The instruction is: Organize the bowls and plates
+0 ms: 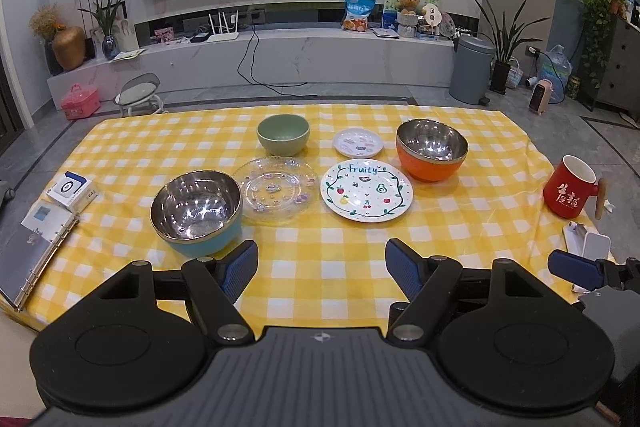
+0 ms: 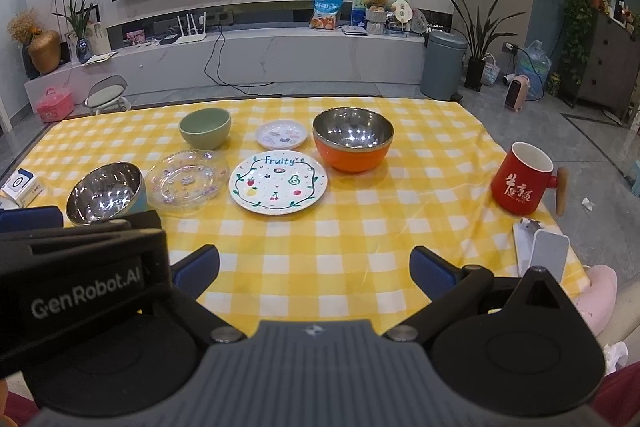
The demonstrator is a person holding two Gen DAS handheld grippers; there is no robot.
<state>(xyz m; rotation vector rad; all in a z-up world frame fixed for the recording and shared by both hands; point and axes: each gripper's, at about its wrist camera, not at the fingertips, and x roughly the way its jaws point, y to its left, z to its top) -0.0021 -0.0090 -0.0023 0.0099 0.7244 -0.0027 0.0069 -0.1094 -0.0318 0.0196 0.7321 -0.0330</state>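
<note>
On the yellow checked tablecloth (image 1: 320, 267) stand a steel bowl with a teal outside (image 1: 196, 211) (image 2: 105, 193), a clear glass plate (image 1: 276, 190) (image 2: 186, 181), a white "Fruity" plate (image 1: 366, 191) (image 2: 278, 183), a green bowl (image 1: 283, 134) (image 2: 205, 127), a small white plate (image 1: 358, 143) (image 2: 282, 135) and a steel bowl with an orange outside (image 1: 432, 149) (image 2: 353, 139). My left gripper (image 1: 322, 269) is open and empty, near the front edge, just in front of the teal bowl. My right gripper (image 2: 314, 271) is open and empty, to the right of the left one.
A red mug with a wooden handle (image 1: 573, 187) (image 2: 522, 179) stands at the right edge. A white device (image 1: 588, 243) (image 2: 540, 251) lies in front of it. A ring binder (image 1: 32, 259) and a small box (image 1: 72, 190) lie at the left edge.
</note>
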